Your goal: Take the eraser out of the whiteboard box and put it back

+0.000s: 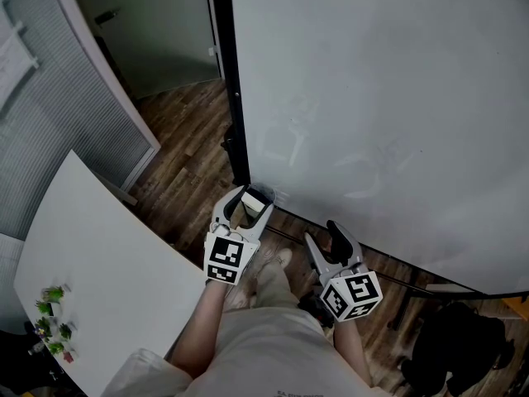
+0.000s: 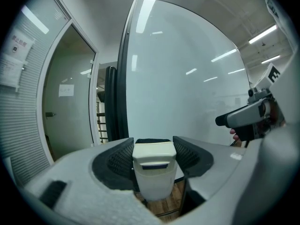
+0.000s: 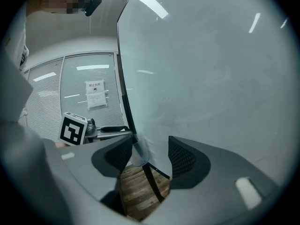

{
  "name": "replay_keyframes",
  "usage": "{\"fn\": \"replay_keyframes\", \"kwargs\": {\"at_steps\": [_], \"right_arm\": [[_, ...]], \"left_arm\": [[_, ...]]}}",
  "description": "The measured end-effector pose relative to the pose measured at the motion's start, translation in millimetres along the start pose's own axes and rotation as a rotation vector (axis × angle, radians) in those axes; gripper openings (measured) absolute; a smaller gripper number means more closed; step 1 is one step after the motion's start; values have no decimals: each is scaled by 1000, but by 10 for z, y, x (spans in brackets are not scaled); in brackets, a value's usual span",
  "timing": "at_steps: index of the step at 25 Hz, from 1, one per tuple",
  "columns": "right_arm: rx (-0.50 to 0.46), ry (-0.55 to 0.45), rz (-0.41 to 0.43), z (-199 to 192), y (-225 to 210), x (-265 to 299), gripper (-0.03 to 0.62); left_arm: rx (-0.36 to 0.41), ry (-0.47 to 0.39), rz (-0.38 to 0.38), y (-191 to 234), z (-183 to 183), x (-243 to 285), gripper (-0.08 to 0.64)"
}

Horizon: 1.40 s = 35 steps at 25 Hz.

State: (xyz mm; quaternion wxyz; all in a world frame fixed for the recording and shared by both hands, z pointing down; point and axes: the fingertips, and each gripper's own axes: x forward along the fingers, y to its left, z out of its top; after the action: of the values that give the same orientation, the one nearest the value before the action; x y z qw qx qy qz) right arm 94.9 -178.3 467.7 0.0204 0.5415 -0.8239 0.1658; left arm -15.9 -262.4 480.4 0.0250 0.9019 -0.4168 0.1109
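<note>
- While both of the person's forearms reached forward over the wooden floor (image 1: 186, 147), each carried a claw with a marker cube at its near end
- On the left of the head view, the left gripper (image 1: 249, 208) was clamped on the eraser (image 2: 153, 168)
- That eraser, a cream block with a dark blue strip, stood upright between the two ribbed pads; both pads pressed its sides and its top reached about level with the fingertips
- Held this way, the eraser hung in the air close before the lower edge of the board
- Beside it and apart from it, the right gripper (image 1: 327, 243) had its jaws spread wide with nothing between the pads
- Through that gap showed floorboards, a dark leg and, farther off, a pale translucent fitting (image 3: 139, 150) on the board's bottom frame; whether this was the box could not be told
- Just beyond both sets of fingertips rose the whiteboard (image 1: 380, 98), edged on its left by a dark frame (image 1: 234, 98)
- Off to the left lay a white table (image 1: 91, 263) with small green things (image 1: 51, 313) near its edge
- Farthest back stood a ribbed partition bearing a paper sheet (image 3: 95, 93)
</note>
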Motion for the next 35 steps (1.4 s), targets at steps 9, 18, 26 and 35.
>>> {"fn": "replay_keyframes", "kwargs": {"at_steps": [9, 18, 26, 35], "right_arm": [[-15, -10, 7, 80, 60, -24, 244], [-22, -30, 7, 142, 112, -65, 244], [-17, -48, 2, 152, 129, -99, 242], [-20, -53, -5, 183, 188, -141, 241]], "left_arm": [[1, -30, 5, 20, 178, -70, 258], [1, -66, 11, 29, 328, -171, 258], [0, -87, 14, 26, 399, -252, 258], [-14, -131, 21, 13, 541, -387, 258]]}}
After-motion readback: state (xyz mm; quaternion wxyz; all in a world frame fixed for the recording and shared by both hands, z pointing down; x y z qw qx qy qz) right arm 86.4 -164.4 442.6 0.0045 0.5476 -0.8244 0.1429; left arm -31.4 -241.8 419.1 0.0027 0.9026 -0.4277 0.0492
